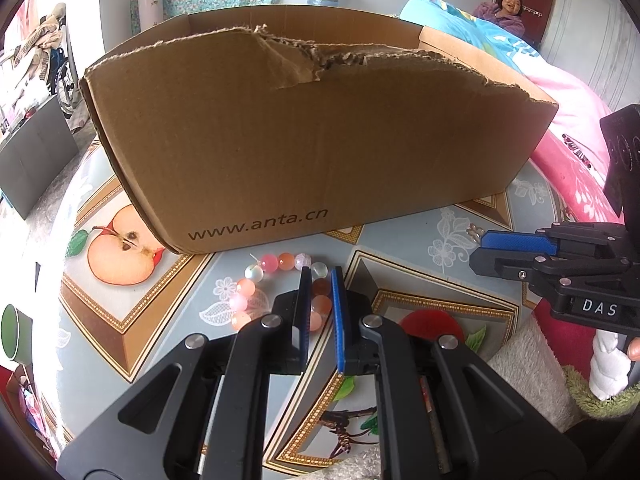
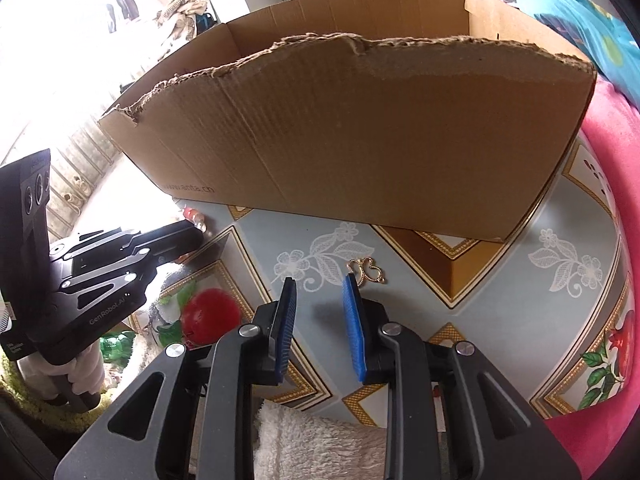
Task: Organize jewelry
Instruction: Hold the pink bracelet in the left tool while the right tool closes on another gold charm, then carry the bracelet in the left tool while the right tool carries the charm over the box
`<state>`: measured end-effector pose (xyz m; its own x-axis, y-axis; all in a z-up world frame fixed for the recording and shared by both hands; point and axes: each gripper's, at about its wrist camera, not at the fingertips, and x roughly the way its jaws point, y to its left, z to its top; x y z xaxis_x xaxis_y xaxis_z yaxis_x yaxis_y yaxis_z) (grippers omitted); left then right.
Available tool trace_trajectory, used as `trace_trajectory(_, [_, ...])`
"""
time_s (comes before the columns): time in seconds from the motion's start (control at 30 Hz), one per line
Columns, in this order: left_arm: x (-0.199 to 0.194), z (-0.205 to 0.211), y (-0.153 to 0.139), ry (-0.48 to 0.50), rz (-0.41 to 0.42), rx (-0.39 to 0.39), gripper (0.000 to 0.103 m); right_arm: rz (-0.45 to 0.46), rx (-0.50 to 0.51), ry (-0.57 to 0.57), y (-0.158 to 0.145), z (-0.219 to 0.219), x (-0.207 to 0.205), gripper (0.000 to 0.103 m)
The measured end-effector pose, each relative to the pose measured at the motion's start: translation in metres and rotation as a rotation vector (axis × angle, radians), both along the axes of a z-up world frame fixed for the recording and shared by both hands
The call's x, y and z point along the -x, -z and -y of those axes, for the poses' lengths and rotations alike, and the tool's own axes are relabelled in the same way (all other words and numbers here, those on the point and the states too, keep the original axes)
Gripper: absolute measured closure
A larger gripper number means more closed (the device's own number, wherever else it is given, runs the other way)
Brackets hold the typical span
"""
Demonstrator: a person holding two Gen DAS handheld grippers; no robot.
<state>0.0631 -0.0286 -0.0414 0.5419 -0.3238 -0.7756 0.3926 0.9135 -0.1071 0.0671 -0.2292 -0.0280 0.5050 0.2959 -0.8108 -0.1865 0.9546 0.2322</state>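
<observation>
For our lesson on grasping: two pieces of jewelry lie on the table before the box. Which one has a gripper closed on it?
The beaded bracelet: the left gripper pinches its beads. The gold chain piece lies free beyond the open right gripper.

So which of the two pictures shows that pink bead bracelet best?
The left wrist view: the bead bracelet lies on the table right at the left gripper, whose jaws close on its beads. The right wrist view shows only a few beads beyond that gripper's tip.
</observation>
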Motion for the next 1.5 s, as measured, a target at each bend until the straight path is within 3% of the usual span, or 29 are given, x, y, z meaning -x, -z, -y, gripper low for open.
trace_trajectory(0.3, [-0.001, 0.0, 0.0, -0.001, -0.001, 0.003, 0.094, 0.033, 0.089, 0.06, -0.002, 0.001, 0.004, 0.079])
trace_trajectory(0.6, [-0.001, 0.0, 0.0, 0.001, 0.001, 0.001, 0.094, 0.066, 0.19, 0.013, 0.002, -0.023, -0.001, 0.08])
trace_trajectory(0.7, [0.0, 0.0, 0.0, 0.002, 0.001, 0.0, 0.094, 0.067, 0.185, -0.002, 0.001, -0.029, -0.001, 0.087])
trace_trajectory(1.5, [0.001, -0.013, -0.003, -0.016, -0.001, 0.011, 0.094, 0.083, 0.08, 0.052, -0.009, -0.003, -0.002, 0.087])
